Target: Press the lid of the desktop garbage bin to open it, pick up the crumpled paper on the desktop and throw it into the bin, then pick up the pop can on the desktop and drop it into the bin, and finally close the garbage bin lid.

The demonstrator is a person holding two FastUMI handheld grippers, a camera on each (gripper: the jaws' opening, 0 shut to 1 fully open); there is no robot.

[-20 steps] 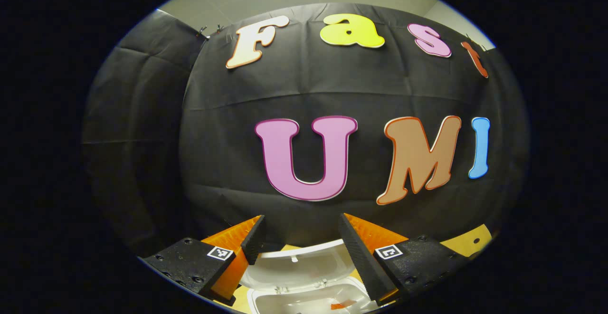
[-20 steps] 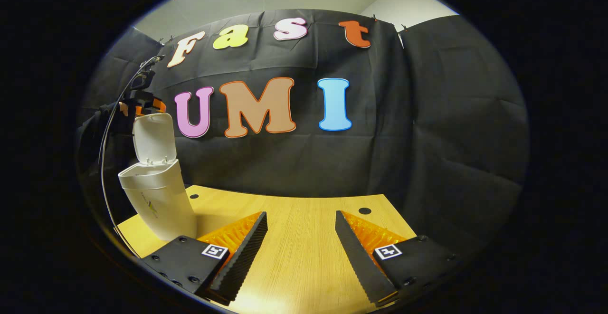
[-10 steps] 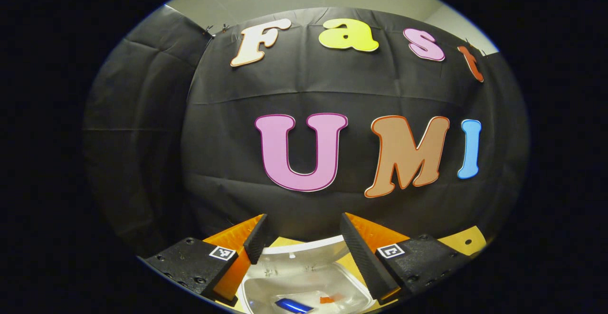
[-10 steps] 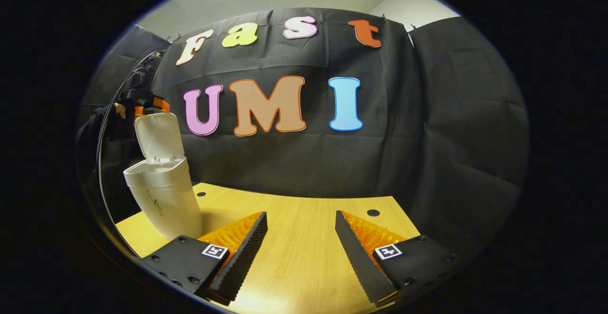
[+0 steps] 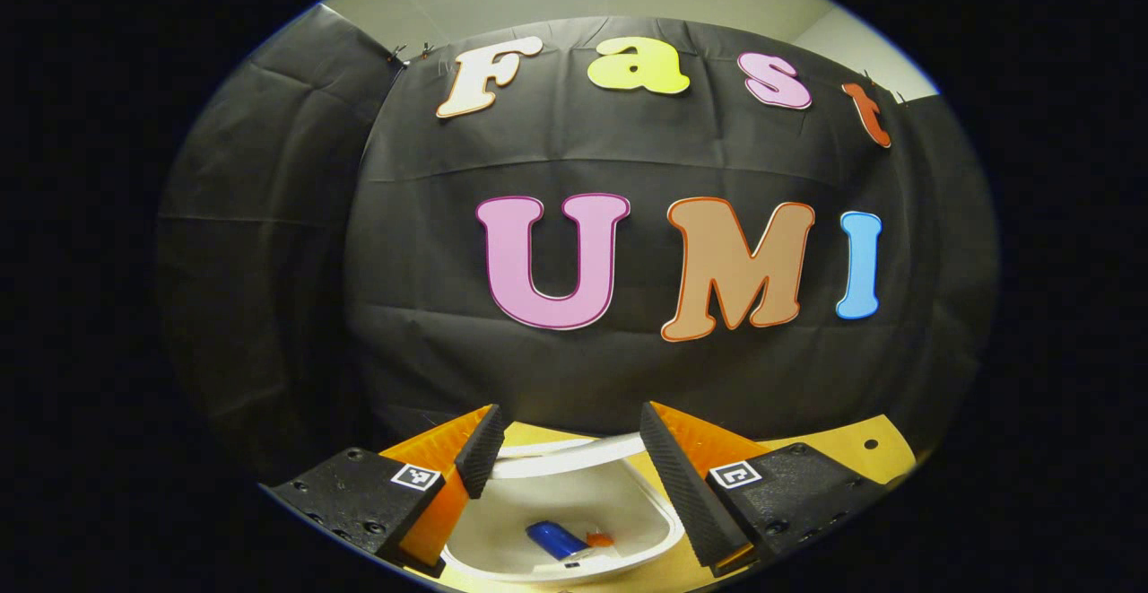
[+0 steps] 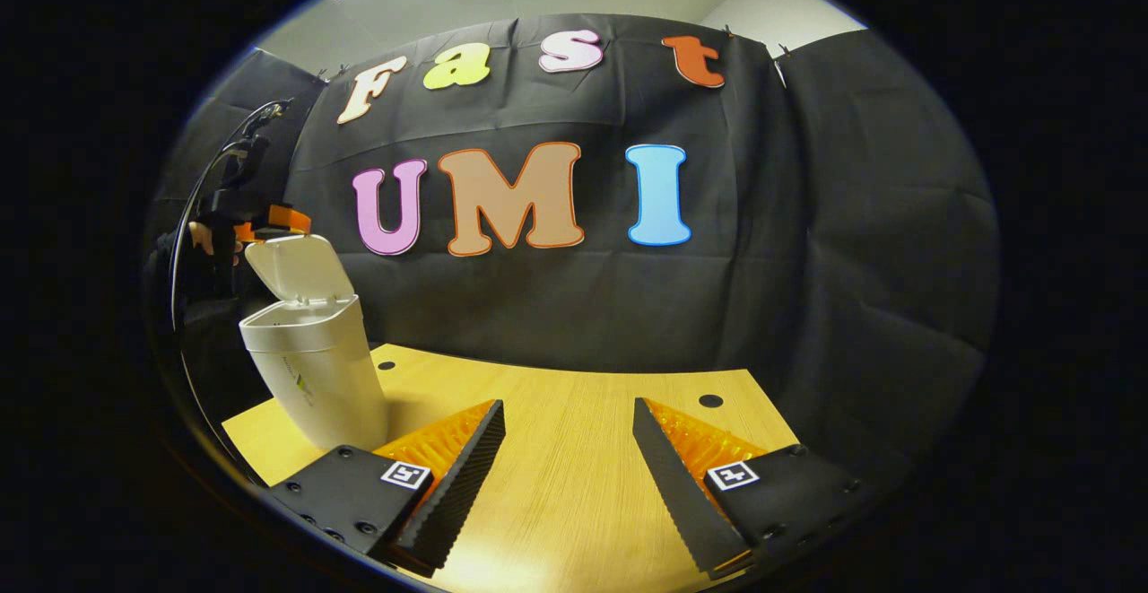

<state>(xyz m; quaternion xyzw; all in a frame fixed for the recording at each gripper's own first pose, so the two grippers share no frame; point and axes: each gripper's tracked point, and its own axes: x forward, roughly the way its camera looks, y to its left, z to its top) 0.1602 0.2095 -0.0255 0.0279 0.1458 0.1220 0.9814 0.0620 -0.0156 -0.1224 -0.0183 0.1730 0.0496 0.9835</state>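
The bin (image 6: 314, 378) stands at the far left of the table (image 6: 574, 485), its lid (image 6: 296, 268) tipped forward at a slant, neither upright nor shut. In the left gripper view the can (image 5: 554, 539) lies inside the bin, blue, with a small orange scrap beside it; I cannot make out the paper there. By that, the last step looks to be in hand: closing the lid.

The left gripper (image 5: 565, 449) hangs just above and behind the lid, jaws wide apart and holding nothing. In the right gripper view it shows just at the lid's top edge, and whether it touches I cannot tell. The right gripper (image 6: 567, 449) hovers low over the bare table, well right of the bin, also wide open and empty.

To close it well, push down on the lid's back face near its free edge (not near the hinge) and follow it until it seats, gently, since the tall bin could tip toward the near side.

A small mark sits on the bin's front, too small to read.
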